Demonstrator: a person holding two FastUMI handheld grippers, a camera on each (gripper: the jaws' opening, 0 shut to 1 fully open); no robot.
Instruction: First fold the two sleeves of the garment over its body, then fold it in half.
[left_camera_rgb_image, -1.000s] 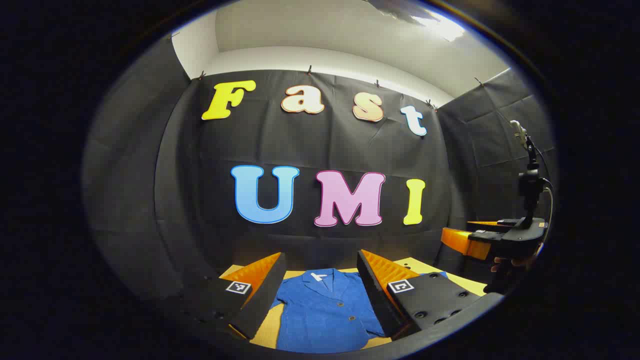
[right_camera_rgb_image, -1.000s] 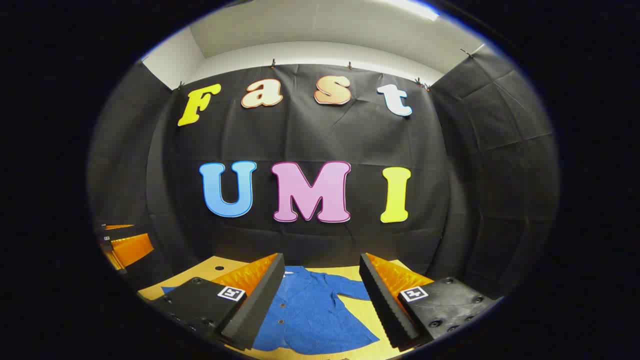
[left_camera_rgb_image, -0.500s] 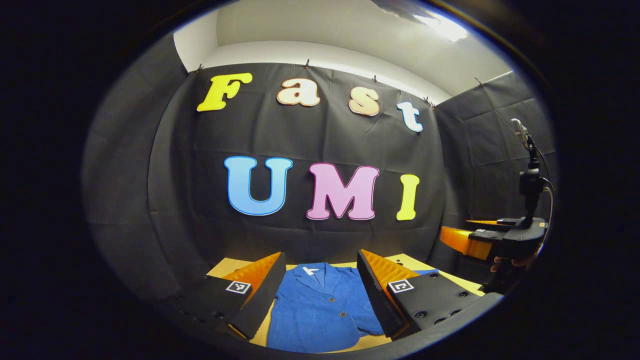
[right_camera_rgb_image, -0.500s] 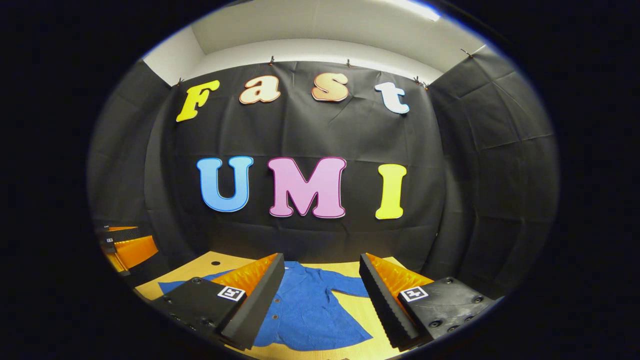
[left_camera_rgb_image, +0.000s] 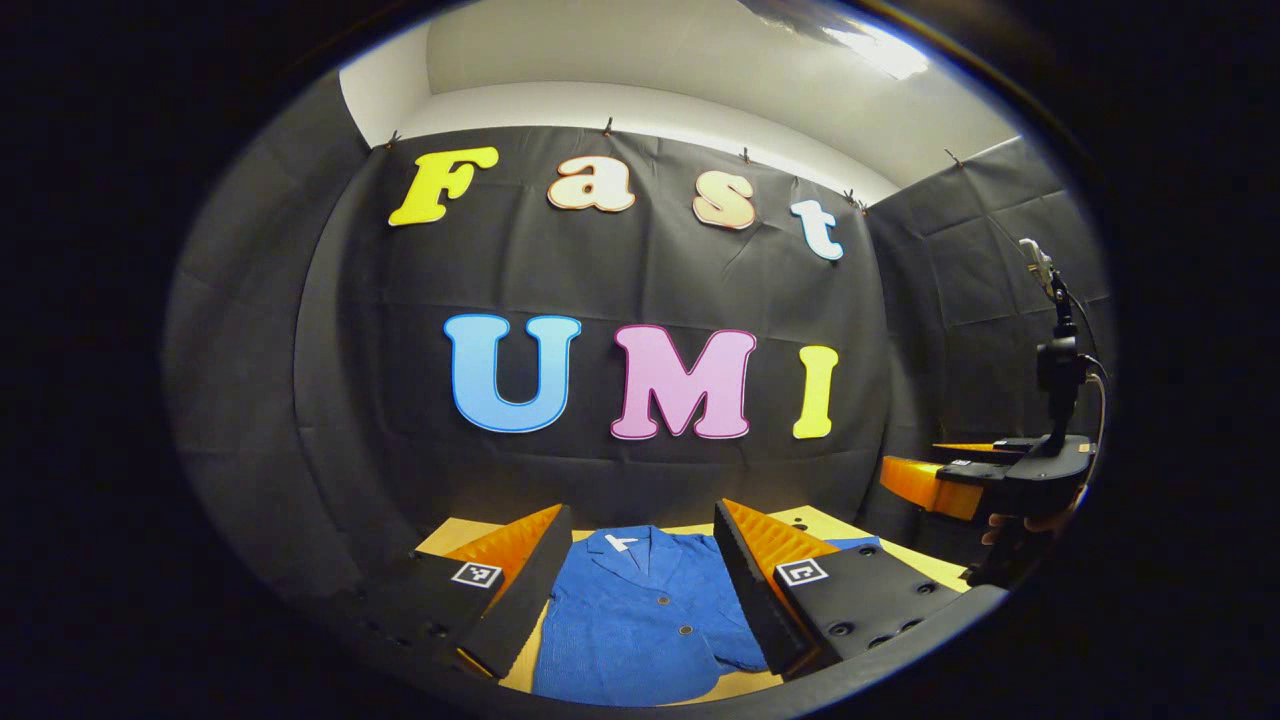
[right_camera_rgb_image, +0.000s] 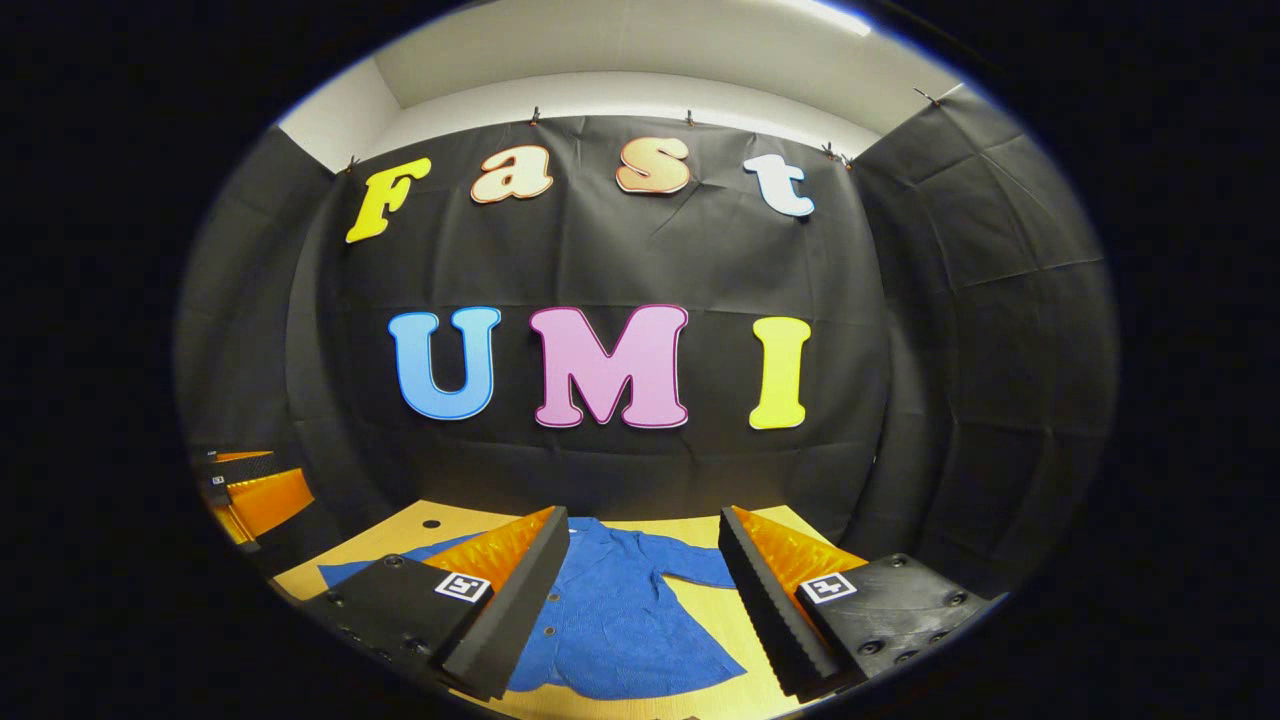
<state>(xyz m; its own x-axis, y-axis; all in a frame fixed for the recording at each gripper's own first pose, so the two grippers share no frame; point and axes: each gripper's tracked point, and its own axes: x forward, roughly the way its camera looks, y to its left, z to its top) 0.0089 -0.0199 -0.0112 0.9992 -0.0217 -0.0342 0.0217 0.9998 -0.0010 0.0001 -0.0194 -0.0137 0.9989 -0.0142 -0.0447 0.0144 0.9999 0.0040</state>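
You're pre-grasp: blue buttoned corduroy jacket (left_camera_rgb_image: 640, 620) lies flat on the yellow wooden table (right_camera_rgb_image: 400, 535), sleeves unfolded. Left gripper (left_camera_rgb_image: 640, 575) and right gripper (right_camera_rgb_image: 645, 590) both gape wide, empty, above it. Next: descend, pinch a sleeve (right_camera_rgb_image: 700, 570) cuff.

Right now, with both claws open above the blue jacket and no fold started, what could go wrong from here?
1. The blue button-front jacket lies flat on the smooth wooden table; a pinch on a sleeve might drag the whole garment instead of folding it.
2. The left claw and right claw hover close together over the same body, so they may collide.
3. The spread sleeve is thin and flat, so an open claw may miss it.
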